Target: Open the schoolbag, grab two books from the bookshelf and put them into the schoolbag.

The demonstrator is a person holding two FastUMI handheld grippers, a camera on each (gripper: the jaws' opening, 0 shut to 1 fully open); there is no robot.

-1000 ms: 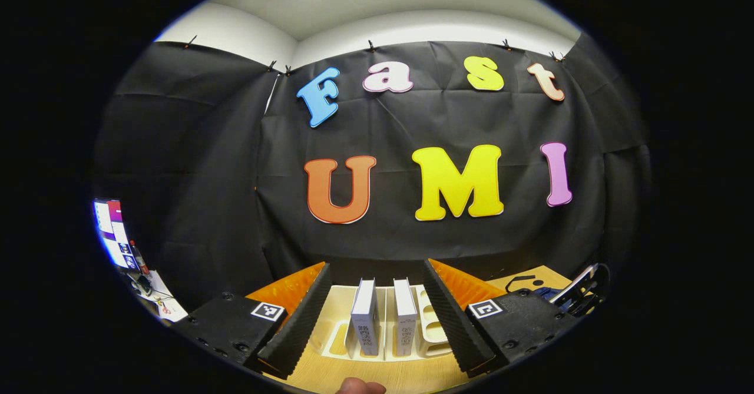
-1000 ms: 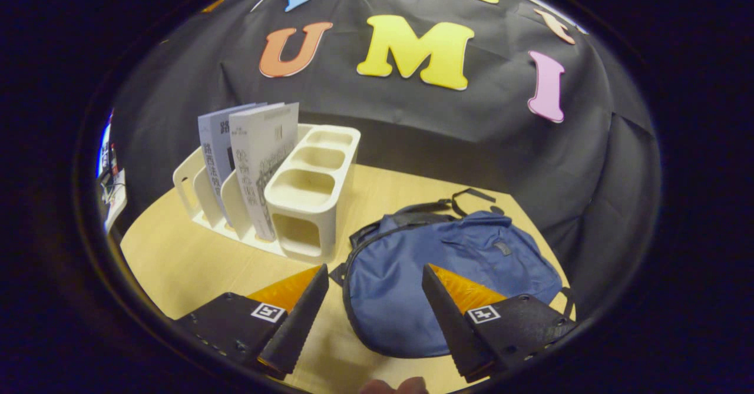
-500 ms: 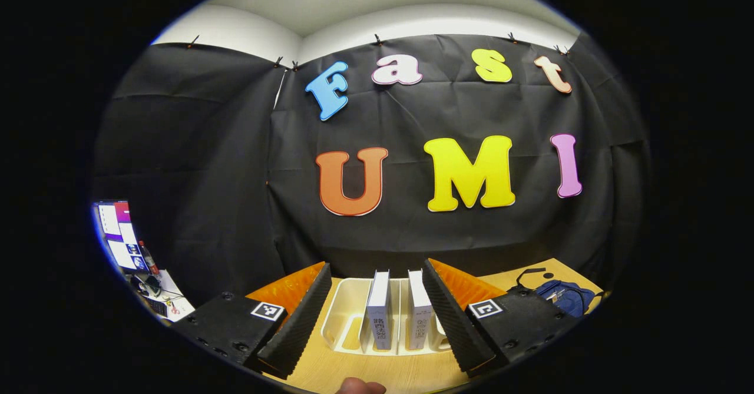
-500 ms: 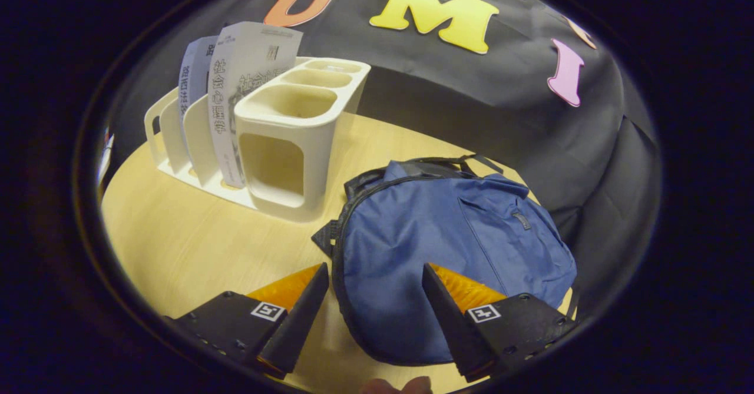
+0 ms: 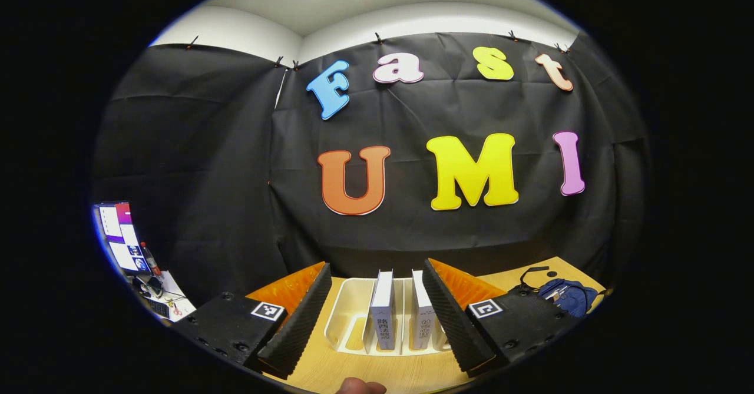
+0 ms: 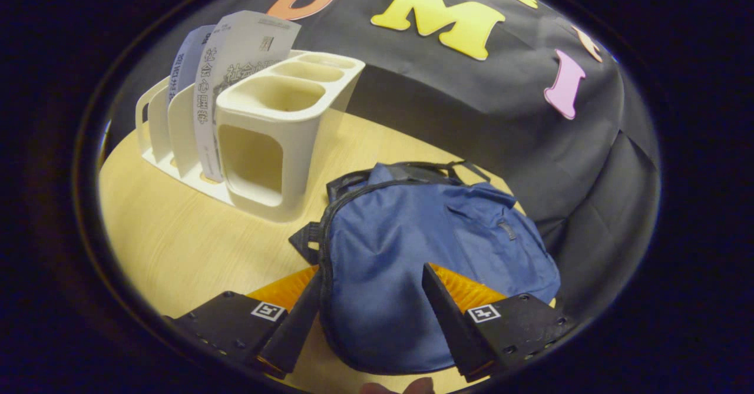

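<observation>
Blue nylon schoolbag [image 6: 412, 264] lies zipped and floppy on the table's right; best grabbed by its zipper. Two stiff books [image 5: 397, 311] stand left in the bookshelf [image 6: 277, 146]. Right gripper [image 6: 371, 317] and left gripper [image 5: 377, 317] both gape, holding nothing.

The right gripper's fingers [image 6: 439, 311] hide the schoolbag's [image 6: 412, 247] near edge.

Matt cloth schoolbag [image 6: 412, 252], smooth plastic bookshelf [image 6: 283, 123], wood table [image 6: 177, 235].
</observation>
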